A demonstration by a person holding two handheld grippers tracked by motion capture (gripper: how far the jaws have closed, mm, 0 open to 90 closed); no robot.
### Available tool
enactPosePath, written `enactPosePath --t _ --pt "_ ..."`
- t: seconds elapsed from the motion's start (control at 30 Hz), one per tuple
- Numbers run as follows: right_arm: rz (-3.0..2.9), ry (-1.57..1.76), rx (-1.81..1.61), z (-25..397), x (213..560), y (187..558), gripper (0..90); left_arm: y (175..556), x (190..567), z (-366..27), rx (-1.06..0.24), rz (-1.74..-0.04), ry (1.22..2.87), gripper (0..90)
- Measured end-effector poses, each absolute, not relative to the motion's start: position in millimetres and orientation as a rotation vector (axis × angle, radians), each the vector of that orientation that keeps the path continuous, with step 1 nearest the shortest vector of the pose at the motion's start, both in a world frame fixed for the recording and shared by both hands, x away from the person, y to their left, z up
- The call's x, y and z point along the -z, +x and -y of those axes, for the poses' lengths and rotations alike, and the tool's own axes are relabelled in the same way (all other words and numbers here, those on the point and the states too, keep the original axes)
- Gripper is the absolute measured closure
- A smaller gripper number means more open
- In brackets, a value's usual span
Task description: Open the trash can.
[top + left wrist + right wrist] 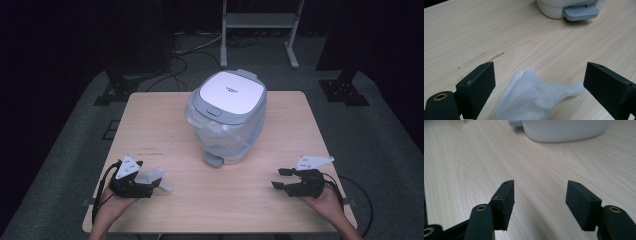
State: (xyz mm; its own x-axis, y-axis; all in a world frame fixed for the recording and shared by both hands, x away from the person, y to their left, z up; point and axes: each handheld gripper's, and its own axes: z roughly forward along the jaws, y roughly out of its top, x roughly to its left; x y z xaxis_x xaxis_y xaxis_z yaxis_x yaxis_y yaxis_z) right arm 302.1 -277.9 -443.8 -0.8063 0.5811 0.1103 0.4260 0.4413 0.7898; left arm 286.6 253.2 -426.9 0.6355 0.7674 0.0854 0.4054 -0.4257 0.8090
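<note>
Crumpled white tissue point(534, 96) lies on the table point(165, 125) near the front left edge, between the left gripper's point(537, 82) wide-spread jaws, its long axis running jaw to jaw, tapered tip touching one jaw. Right gripper point(540, 195) sits well apart at the front right, jaws spread, holding nothing. Lidded bin point(227, 115) stands mid-table, its pedal facing the person.

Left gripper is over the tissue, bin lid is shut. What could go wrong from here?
1. The left gripper is open with the crumpled tissue lying loose between its fingers; closing may catch only a thin edge, so it could slip out when lifted.
2. The pedal bin has its lid closed, and the right gripper sits apart from the pedal. Pressing the pedal might shift the bin on the table.
</note>
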Motion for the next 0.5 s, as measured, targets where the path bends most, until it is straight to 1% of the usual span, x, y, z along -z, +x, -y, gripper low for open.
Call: enactPosePath --t 0.07,0.1,0.13,0.4,0.5 --pt "-2.516 0.873 -1.303 274 441 303 42.3 287 426 -253 -0.585 -0.908 2.06 9.6" --pt "-2.528 0.848 -1.309 265 435 305 44.9 287 425 -252 -0.58 -0.904 2.062 9.6" --pt "-2.531 0.84 -1.313 261 433 305 45.5 287 425 -252 -0.583 -0.904 2.061 9.6" --pt "-2.563 0.746 -1.329 233 417 312 48.4 288 428 -254 -0.569 -0.898 2.067 9.5" --pt "-2.568 0.728 -1.34 225 412 314 51.0 289 430 -253 -0.565 -0.894 2.073 9.5"
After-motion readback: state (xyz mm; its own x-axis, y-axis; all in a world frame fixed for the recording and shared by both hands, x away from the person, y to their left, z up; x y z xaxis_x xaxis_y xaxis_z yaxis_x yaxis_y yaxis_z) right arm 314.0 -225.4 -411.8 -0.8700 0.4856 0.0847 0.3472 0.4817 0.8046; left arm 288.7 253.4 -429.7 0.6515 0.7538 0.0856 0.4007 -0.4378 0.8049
